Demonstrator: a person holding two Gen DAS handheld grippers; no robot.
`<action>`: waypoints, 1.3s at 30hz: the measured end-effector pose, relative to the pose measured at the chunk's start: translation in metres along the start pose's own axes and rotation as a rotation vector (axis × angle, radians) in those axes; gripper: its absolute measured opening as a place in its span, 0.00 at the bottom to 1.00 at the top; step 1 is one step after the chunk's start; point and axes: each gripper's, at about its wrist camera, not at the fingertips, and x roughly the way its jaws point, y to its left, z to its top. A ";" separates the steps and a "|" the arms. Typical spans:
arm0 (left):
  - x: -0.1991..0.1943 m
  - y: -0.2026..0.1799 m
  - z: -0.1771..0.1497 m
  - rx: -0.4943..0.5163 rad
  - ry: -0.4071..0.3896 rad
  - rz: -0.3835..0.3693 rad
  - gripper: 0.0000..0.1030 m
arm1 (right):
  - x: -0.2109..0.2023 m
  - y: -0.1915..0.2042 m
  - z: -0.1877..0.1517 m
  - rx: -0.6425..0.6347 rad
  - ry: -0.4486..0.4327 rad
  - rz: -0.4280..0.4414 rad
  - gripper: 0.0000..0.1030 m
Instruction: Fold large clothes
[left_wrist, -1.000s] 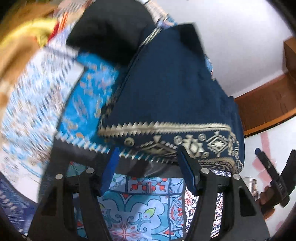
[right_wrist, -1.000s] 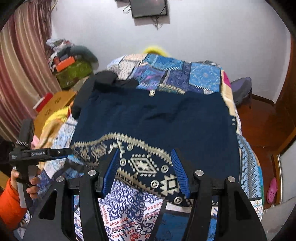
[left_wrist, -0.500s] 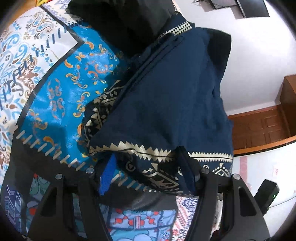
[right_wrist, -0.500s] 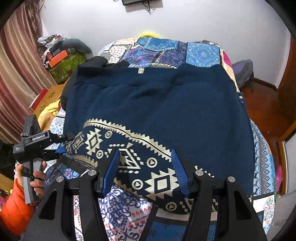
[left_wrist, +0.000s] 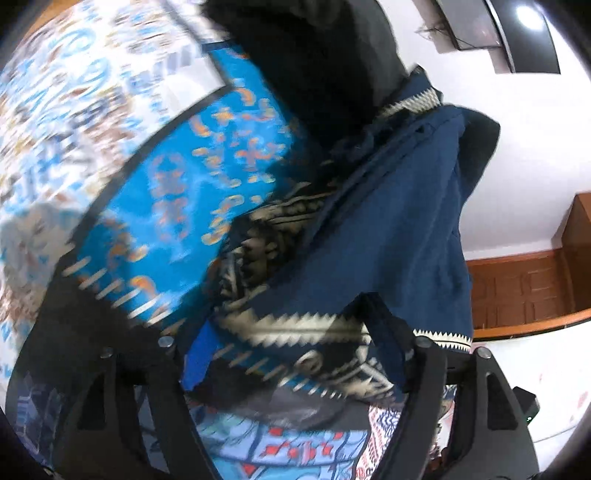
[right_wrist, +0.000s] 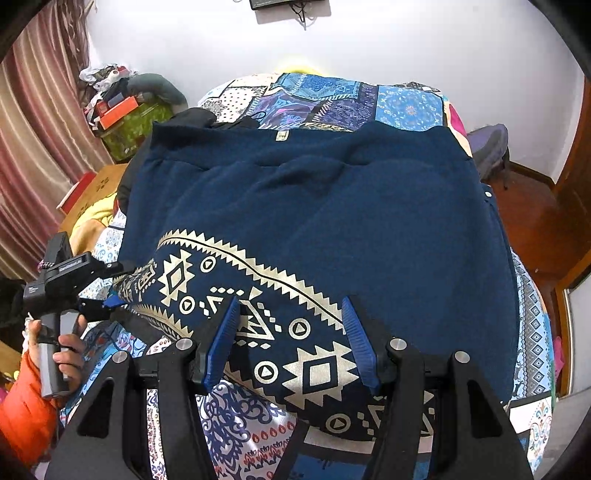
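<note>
Folding is judged approx. half done. The navy garment (right_wrist: 332, 206) is laid flat on the bed (right_wrist: 410, 107), patterned hem band (right_wrist: 236, 295) nearest both claws, plain part spread toward the wall. Along the left edge a fold with the gold pattern tucked under is seen in the left wrist view; whether it is a full layer can't be told.

Left claw (left_wrist: 295, 354): jaws have just been opening, hem corner betw. them, pads apparently not pressing, so read as released. Right claw (right_wrist: 291, 339): parted, set above the hem band, nothing gripped.

A black garment (right_wrist: 195, 118) lies at the far-left corner, untouched.

Remaining, as judged: side folds and/or a further fold to reduce the wide spread; final compact shape not yet reached. The cloth is soft, so shifting on release is possible.
</note>
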 end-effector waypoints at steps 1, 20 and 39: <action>0.003 -0.005 0.002 0.003 0.001 -0.007 0.77 | 0.001 -0.001 0.000 0.005 0.000 0.002 0.52; -0.012 -0.137 0.000 0.365 -0.330 0.241 0.12 | -0.005 0.008 0.024 0.037 0.005 0.013 0.52; -0.114 -0.254 -0.073 0.797 -0.601 0.230 0.08 | 0.080 0.068 0.030 0.062 0.315 0.399 0.56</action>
